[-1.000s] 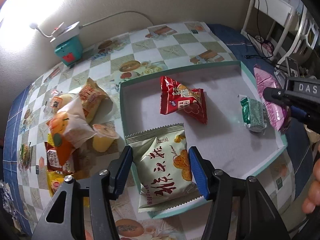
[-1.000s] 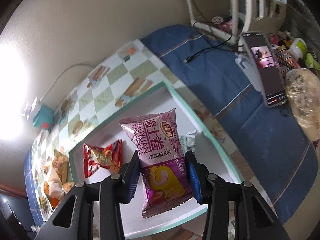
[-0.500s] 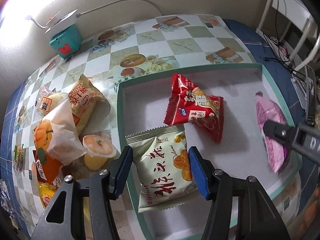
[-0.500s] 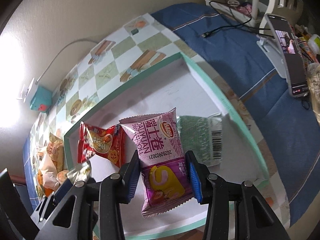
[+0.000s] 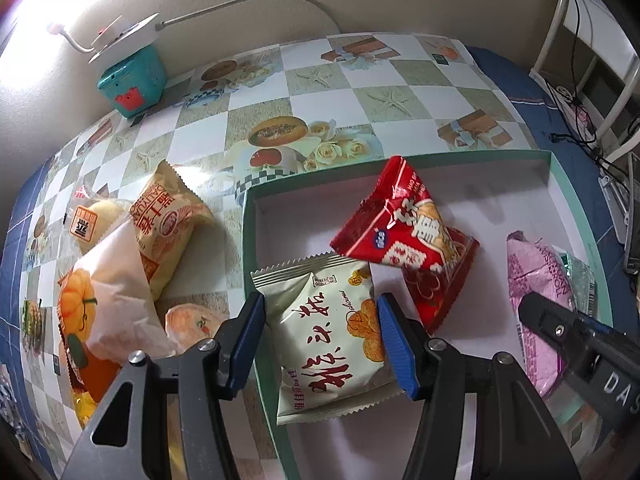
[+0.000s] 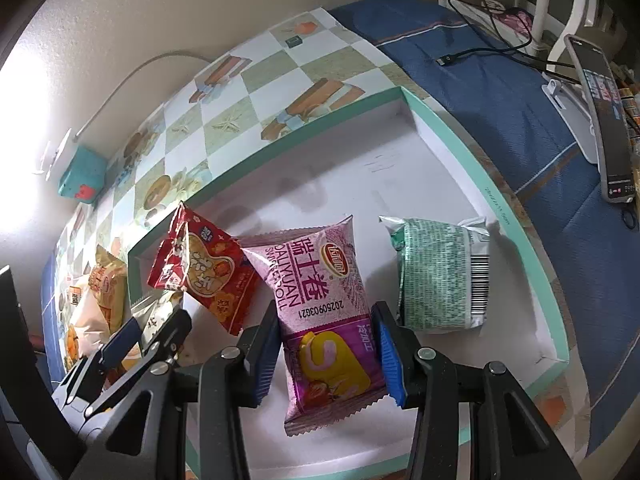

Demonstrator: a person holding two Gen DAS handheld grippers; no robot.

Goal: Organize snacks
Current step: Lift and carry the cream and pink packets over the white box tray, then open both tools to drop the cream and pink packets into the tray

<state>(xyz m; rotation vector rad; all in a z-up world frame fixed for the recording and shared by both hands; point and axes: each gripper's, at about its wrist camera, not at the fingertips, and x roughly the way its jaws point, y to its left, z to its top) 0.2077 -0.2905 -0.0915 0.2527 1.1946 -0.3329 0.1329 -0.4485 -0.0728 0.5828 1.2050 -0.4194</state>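
My left gripper [image 5: 320,344] is shut on a cream biscuit packet [image 5: 328,336] and holds it over the near left corner of a white tray with a green rim [image 5: 472,157]. My right gripper [image 6: 328,356] is shut on a pink Swiss-roll packet [image 6: 320,292] low over the tray floor [image 6: 360,168]. A red snack packet [image 5: 404,236] lies in the tray between them, also in the right wrist view [image 6: 204,268]. A green wrapped packet [image 6: 440,276] lies in the tray to the right of the pink one. The right gripper's body [image 5: 584,348] shows in the left wrist view.
Several loose snacks lie left of the tray: an orange bun packet [image 5: 168,224], a white pumpkin-print bag [image 5: 108,300] and a jelly cup [image 5: 192,320]. A teal box with a white power strip [image 5: 132,76] stands by the wall. A phone on a stand [image 6: 600,120] is at the right.
Both grippers moved forward and down over the tray with their packets. The pink packet now sits low between the red and green packets. The cream packet is further over the tray's left corner.
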